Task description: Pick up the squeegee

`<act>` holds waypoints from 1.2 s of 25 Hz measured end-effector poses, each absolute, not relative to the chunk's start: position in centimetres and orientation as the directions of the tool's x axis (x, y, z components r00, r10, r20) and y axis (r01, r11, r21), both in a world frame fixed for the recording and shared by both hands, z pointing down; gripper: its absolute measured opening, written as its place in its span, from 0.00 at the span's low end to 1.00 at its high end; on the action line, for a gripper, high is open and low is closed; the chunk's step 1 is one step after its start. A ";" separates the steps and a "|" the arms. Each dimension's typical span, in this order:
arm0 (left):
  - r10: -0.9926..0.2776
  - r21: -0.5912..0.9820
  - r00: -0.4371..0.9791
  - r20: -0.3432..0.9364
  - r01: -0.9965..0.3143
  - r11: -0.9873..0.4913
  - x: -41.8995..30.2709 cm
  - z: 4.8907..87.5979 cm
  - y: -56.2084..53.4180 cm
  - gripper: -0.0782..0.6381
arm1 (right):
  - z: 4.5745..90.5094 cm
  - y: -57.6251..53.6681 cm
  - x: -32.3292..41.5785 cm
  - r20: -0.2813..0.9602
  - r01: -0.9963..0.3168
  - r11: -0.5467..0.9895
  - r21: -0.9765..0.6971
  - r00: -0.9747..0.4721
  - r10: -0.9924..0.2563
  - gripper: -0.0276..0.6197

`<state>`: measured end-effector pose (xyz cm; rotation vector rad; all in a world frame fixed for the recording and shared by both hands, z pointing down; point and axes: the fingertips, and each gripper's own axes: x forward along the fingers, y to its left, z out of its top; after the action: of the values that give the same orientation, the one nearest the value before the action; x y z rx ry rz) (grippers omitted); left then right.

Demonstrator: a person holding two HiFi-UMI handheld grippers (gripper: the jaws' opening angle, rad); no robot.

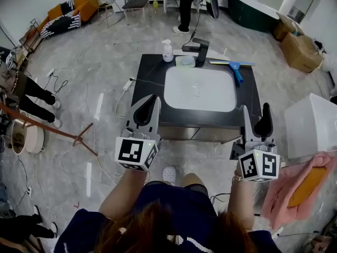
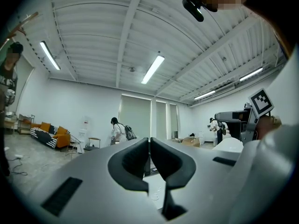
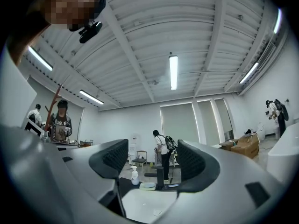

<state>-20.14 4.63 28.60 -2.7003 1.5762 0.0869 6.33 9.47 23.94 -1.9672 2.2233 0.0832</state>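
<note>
The blue-handled squeegee [image 1: 235,67] lies at the back right of the black counter [image 1: 150,73], beside the white sink basin [image 1: 200,88]. Both grippers hang in front of the counter's near edge, well short of the squeegee. My left gripper [image 1: 149,108] is at the front left corner; in the left gripper view its jaws [image 2: 150,146] meet with nothing between them. My right gripper [image 1: 256,115] is at the front right corner, its jaws [image 3: 152,160] wide apart and empty. Neither gripper view shows the squeegee.
A black faucet [image 1: 197,49], a soap bottle [image 1: 167,50] and a soap dish [image 1: 185,60] stand along the counter's back. A white box [image 1: 310,125] and a pink cloth [image 1: 295,188] are at the right, a wooden stand [image 1: 52,130] at the left. A person [image 1: 185,4] stands behind the counter.
</note>
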 end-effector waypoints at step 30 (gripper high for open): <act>-0.940 0.041 0.340 -0.016 -0.940 -0.340 -6.5 31.2 -35.6 0.15 | 25.8 -36.9 21.1 -0.124 -0.955 0.284 -0.083 -0.273 -0.954 0.55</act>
<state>-6.55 -35.58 31.18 -2.5908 1.8181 0.0584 21.11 -36.92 25.85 -1.7947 2.3941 0.0111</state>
